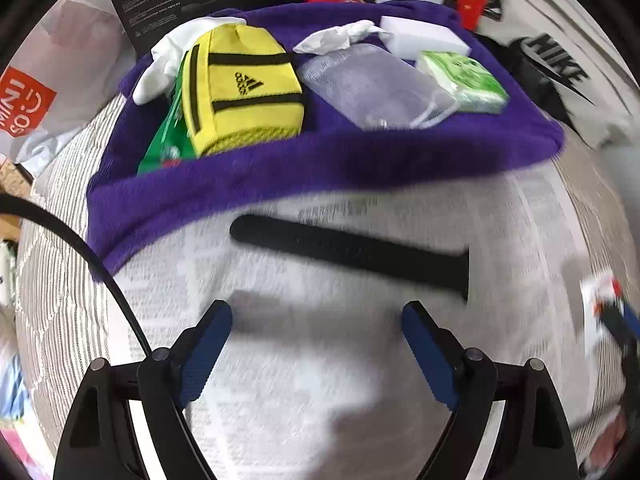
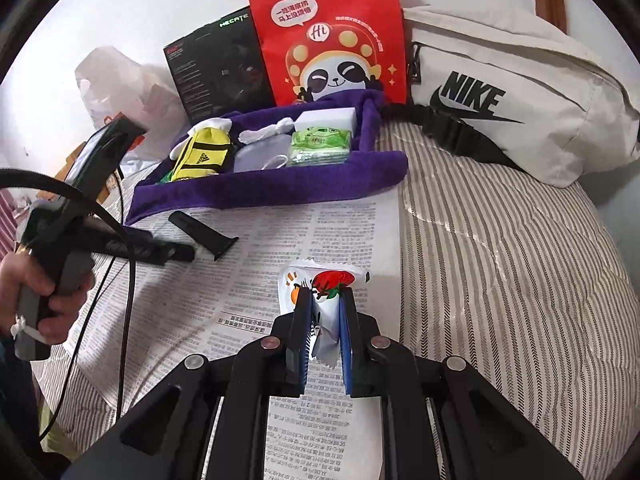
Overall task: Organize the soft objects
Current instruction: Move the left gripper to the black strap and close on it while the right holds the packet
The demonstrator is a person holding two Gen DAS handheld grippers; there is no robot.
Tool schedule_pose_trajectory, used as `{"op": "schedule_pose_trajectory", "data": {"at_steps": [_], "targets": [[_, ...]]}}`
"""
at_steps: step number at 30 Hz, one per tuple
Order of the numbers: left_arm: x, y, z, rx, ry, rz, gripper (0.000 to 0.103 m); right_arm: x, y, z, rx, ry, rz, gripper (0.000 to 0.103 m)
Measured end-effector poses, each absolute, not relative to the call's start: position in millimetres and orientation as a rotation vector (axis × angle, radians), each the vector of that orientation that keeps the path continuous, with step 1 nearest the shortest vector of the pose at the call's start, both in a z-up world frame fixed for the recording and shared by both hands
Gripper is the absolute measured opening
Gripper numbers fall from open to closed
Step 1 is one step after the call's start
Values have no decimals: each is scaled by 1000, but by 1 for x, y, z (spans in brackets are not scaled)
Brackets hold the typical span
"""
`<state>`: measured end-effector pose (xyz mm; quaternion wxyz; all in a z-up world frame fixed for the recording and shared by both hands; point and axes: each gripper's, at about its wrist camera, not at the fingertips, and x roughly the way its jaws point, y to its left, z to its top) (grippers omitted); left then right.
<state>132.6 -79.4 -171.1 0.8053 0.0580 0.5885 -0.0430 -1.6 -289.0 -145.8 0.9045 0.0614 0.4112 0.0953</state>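
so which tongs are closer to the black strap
Left. The open left tongs hang just short of the strap on the newspaper, nothing between the fingers. The right tongs sit farther off to its right, shut on a white packet.

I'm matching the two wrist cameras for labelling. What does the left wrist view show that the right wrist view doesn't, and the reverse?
Only the left wrist view: the open left gripper from behind, nothing between its pads.

Only the right wrist view: the right gripper shut on a white snack packet, and the hand holding the other gripper.

Both: the purple tray, yellow pouch, green packet, black strap and newspaper.
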Motion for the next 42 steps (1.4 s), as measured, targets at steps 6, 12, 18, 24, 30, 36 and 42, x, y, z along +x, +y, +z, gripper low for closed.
{"op": "schedule_pose_trajectory", "data": {"at_steps": [6, 12, 18, 24, 30, 36, 42], "targets": [[115, -58, -166, 35, 1229, -137, 85, 0, -288, -143, 127, 846, 192, 13], [145, -71, -168, -91, 1243, -10, 87, -4, -295, -145, 138, 854, 167, 13], [148, -91, -177, 12, 1240, 108, 98, -5, -302, -149, 160, 861, 156, 13], [139, -86, -180, 36, 1248, 12, 103, -5, -298, -148, 151, 857, 171, 13], [106, -56, -179, 92, 1264, -66, 103, -5, -293, -147, 136, 860, 187, 14], [71, -18, -179, 111, 1196, -143, 102, -3, -288, -149, 126, 868, 196, 14], [57, -19, -178, 84, 1096, -112, 83, -1, -280, -152, 109, 885, 209, 14]]}}
